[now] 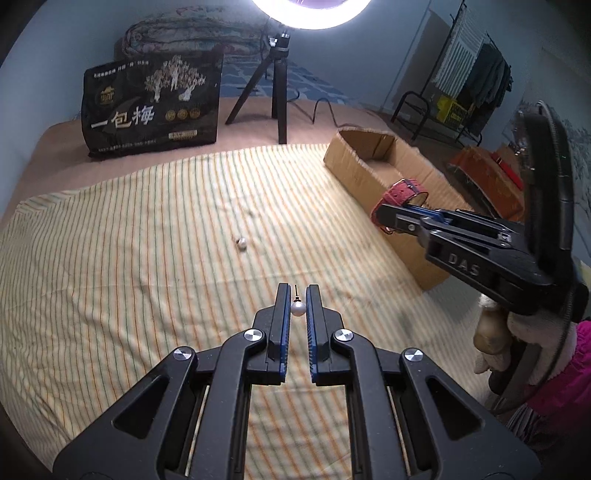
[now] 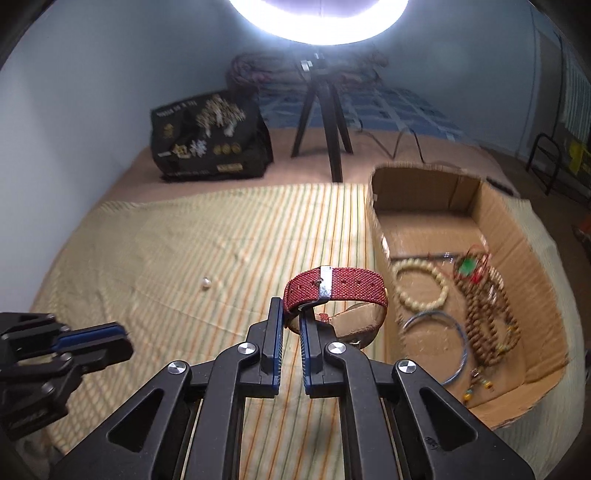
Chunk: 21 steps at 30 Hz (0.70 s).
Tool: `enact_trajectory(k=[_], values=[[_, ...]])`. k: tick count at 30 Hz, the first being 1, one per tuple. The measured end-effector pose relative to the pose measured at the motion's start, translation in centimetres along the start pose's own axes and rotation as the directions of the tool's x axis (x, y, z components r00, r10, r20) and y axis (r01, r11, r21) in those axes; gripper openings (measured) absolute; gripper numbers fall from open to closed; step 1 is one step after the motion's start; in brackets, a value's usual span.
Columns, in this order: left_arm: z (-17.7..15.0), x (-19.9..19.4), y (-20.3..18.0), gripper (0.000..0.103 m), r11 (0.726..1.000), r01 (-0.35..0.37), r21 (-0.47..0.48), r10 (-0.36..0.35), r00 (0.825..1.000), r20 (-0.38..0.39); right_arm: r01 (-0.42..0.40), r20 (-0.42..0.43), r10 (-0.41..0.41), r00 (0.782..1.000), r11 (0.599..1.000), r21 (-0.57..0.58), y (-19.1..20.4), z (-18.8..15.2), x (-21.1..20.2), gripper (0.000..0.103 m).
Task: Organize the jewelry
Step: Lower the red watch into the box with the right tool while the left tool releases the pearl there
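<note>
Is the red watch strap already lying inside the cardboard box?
No, the right gripper holds the red watch strap up in the air just outside the cardboard box.

Both wrist views low, forward; share striped cloth (image 1: 147, 229).

Ring light (image 1: 310, 11) at top centre is blown out in both feeds, and it's my only clear light source. Striped cloth (image 1: 147, 240) is evenly lit mid-frame; corners vignette to black. Heavy fisheye bending at the edges. Cardboard box (image 2: 517, 236) and its contents smear with motion blur in the right wrist view.
</note>
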<state>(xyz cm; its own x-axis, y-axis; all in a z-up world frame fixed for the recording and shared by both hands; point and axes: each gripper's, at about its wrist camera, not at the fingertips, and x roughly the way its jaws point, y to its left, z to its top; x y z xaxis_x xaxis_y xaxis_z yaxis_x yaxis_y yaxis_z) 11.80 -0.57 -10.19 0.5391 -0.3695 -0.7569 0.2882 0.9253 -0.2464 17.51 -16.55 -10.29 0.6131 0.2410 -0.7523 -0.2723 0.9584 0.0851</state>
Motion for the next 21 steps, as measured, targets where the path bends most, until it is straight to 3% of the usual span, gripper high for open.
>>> enact_trajectory(k=[11, 21], values=[[3.7, -1.9, -2.2, 0.006, 0.997, 0.063, -0.035, -0.059, 0.994, 0.097, -0.013, 0.071, 0.016, 0.997, 0.999, -0.029, -3.5, 3.4, -4.9, 0.007], [5.9, 0.2, -6.8, 0.006, 0.996, 0.089, 0.002, -0.089, 0.99, 0.111, -0.004, 0.073, 0.007, 0.997, 0.999, -0.042, -8.1, 4.9, -5.6, 0.007]])
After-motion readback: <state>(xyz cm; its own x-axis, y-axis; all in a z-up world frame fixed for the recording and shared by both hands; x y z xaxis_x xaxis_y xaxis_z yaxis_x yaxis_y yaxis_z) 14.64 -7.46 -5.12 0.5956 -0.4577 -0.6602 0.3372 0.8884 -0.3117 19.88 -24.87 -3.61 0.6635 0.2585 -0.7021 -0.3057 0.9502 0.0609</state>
